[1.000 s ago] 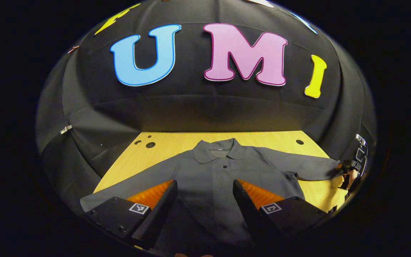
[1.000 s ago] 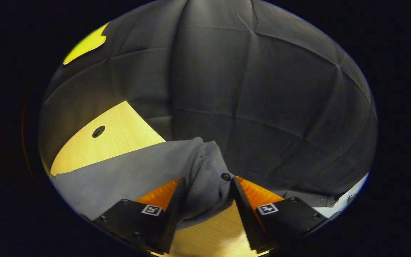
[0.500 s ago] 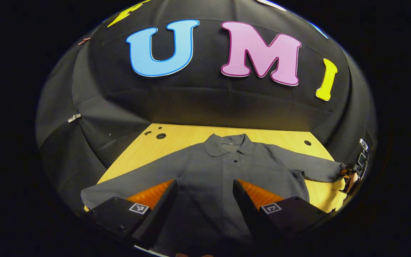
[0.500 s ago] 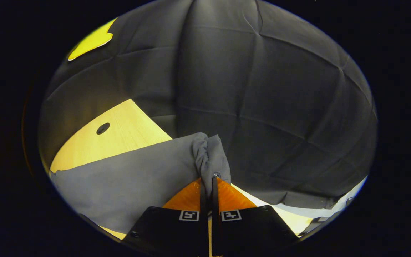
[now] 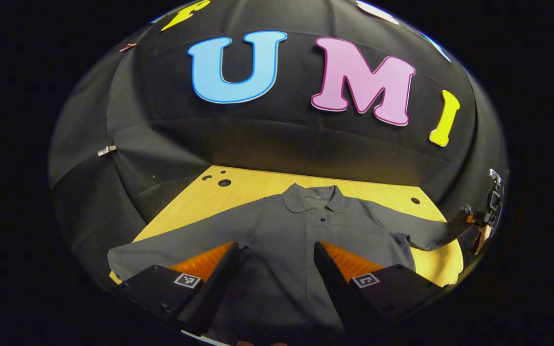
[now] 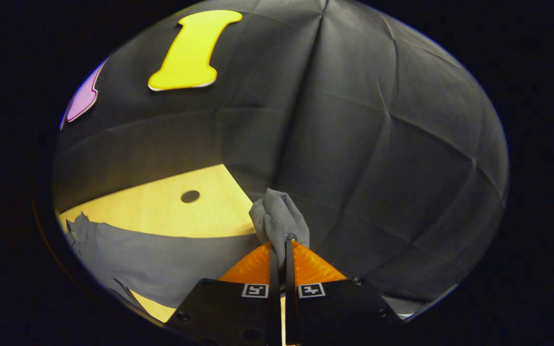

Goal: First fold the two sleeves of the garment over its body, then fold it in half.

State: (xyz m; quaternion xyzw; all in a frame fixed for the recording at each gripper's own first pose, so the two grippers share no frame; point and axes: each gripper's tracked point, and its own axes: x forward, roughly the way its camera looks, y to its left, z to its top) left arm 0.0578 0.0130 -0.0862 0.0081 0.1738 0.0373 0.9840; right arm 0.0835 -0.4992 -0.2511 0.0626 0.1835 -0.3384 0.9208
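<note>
1. Two fingers of the right gripper (image 6: 280, 250) are pressed together on the cuff (image 6: 277, 218), lifting it off the table (image 6: 161, 211) at its right edge.
2. The left gripper (image 5: 275, 262) hangs wide apart above the shirt (image 5: 306, 230), which lies flat mid-table.

I count one grey polo shirt (image 5: 301, 240) with its two sleeves, one collar (image 5: 316, 198) and one dark button (image 5: 322, 219), lying on one wooden bench (image 5: 258, 185), plus my two grippers, each with two fingers.
</note>
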